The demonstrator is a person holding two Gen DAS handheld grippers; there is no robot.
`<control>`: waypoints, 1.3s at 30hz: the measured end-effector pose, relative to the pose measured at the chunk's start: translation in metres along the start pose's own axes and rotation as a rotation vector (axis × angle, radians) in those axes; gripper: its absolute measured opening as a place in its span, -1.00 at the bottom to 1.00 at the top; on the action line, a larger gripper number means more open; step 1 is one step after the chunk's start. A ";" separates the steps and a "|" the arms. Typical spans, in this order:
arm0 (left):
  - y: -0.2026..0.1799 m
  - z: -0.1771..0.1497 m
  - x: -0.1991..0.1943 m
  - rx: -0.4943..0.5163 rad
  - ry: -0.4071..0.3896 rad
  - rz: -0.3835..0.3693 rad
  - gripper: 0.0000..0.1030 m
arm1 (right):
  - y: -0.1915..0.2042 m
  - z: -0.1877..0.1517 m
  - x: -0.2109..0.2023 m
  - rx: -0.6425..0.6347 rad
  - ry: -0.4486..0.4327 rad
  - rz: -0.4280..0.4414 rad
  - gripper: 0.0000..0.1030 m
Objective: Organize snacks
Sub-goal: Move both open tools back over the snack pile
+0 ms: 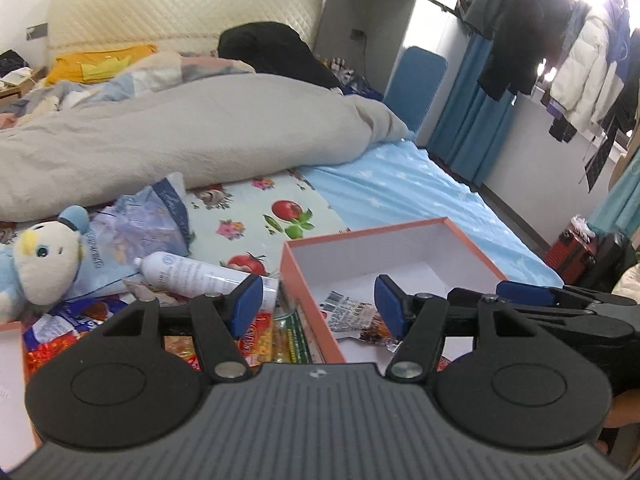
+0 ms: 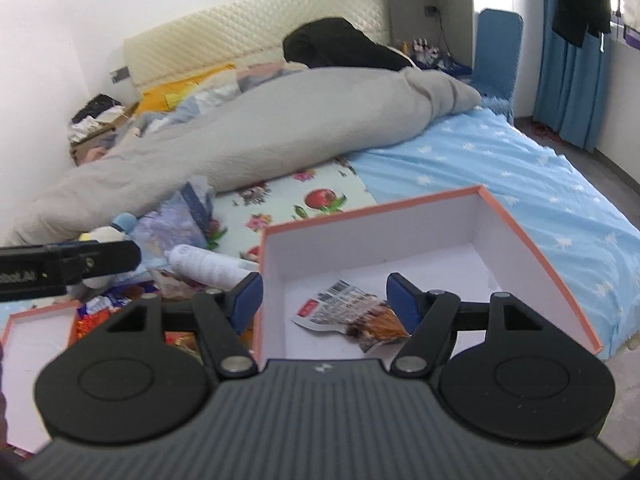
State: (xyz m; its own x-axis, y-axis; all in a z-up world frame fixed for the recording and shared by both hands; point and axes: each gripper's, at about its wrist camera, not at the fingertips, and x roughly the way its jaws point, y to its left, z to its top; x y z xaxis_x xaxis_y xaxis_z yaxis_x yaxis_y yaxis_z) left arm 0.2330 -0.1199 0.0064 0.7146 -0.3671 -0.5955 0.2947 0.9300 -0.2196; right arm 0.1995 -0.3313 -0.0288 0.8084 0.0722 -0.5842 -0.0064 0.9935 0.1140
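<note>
An orange-rimmed white box (image 1: 404, 236) (image 2: 372, 240) lies open on the bed. One snack packet (image 1: 352, 312) (image 2: 352, 316) with a barcode lies on its floor. My left gripper (image 1: 318, 306) is open and empty, straddling the box's left wall. My right gripper (image 2: 324, 302) is open and empty above the box, its right finger next to the packet. The right gripper also shows in the left wrist view (image 1: 560, 300). A pile of colourful snack packets (image 1: 260, 340) (image 2: 108, 308) lies left of the box.
A white spray bottle (image 1: 196, 274) (image 2: 208, 266), a plush toy (image 1: 44, 264) and a blue-white bag (image 1: 144, 220) lie left of the box. The box lid (image 2: 36, 340) is at the far left. A grey duvet (image 1: 180, 140) lies behind; blue sheet (image 1: 400, 184) to the right.
</note>
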 end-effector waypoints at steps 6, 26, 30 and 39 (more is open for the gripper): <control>0.014 -0.011 -0.021 -0.018 -0.030 0.026 0.31 | 0.022 -0.003 -0.015 -0.010 -0.040 0.042 0.37; 0.082 -0.095 -0.061 -0.118 -0.043 0.174 0.31 | 0.086 -0.059 -0.013 -0.092 -0.011 0.208 0.37; 0.092 -0.114 -0.062 -0.137 -0.021 0.193 0.31 | 0.091 -0.074 -0.010 -0.088 0.020 0.228 0.37; 0.111 -0.157 -0.077 -0.186 0.017 0.242 0.31 | 0.107 -0.100 -0.020 -0.121 0.062 0.256 0.37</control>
State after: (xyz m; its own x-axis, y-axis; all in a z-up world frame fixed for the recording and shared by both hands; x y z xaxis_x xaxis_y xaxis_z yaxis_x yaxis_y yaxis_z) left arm 0.1111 0.0142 -0.0933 0.7386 -0.1351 -0.6605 -0.0058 0.9784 -0.2066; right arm 0.1242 -0.2171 -0.0854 0.7337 0.3233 -0.5977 -0.2786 0.9454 0.1693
